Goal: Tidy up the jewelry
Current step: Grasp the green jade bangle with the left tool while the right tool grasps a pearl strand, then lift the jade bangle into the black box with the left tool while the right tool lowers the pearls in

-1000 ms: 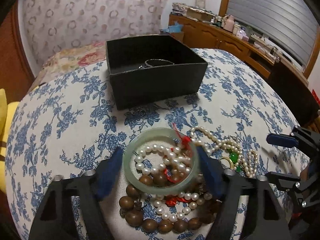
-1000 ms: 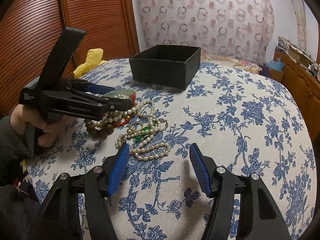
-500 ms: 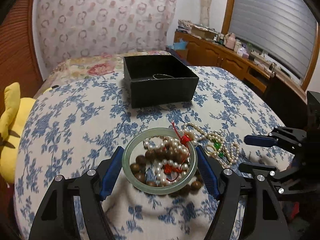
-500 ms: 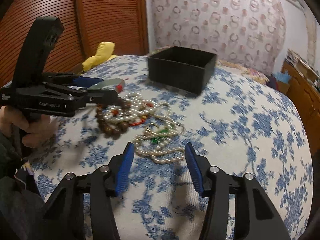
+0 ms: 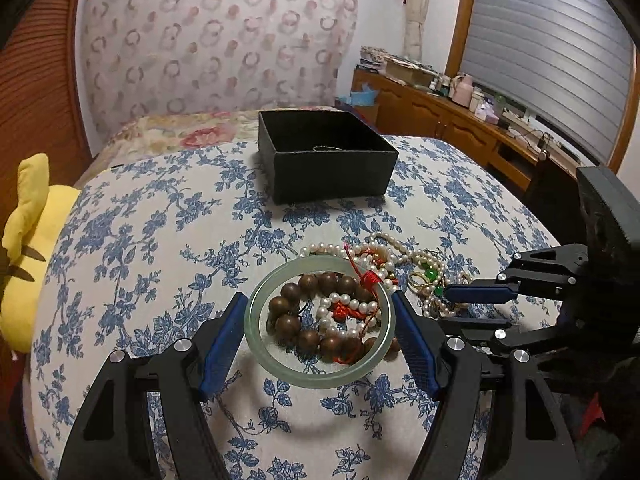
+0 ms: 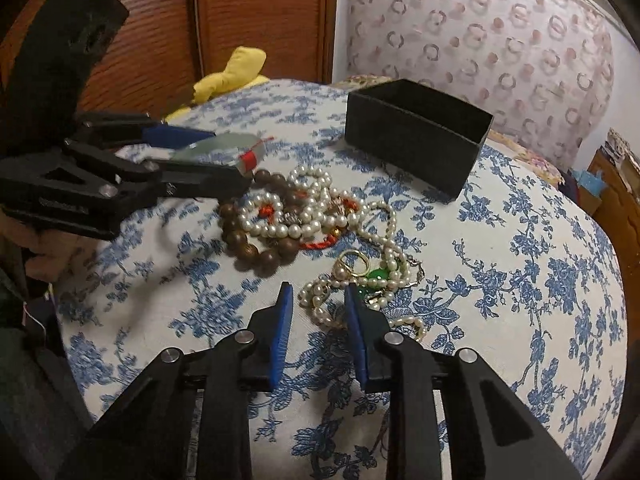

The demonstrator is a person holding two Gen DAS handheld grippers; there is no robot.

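Observation:
My left gripper (image 5: pixel 320 322) is shut on a pale green jade bangle (image 5: pixel 280 366) with a red thread tie and holds it level above the jewelry pile; it also shows in the right wrist view (image 6: pixel 224 146). The pile has brown wooden beads (image 6: pixel 244 246), white pearl strands (image 6: pixel 288 216), red cord and a gold ring with green stones (image 6: pixel 370 274). My right gripper (image 6: pixel 318 294) is open, jaws narrowed, low over the near pearl strand (image 6: pixel 320 300). A black open box (image 5: pixel 326 158) stands beyond, with a thin silver bangle inside.
The jewelry lies on a blue floral cloth (image 5: pixel 140 240) over a rounded surface. A yellow plush toy (image 5: pixel 28 248) sits at the left edge. A wooden sideboard (image 5: pixel 460 120) with clutter stands at the right, wooden panels on the left.
My left gripper has lifted the jade bangle up off the pile and pulled back. My right gripper has moved forward and down to the near pearls, and its jaws have narrowed.

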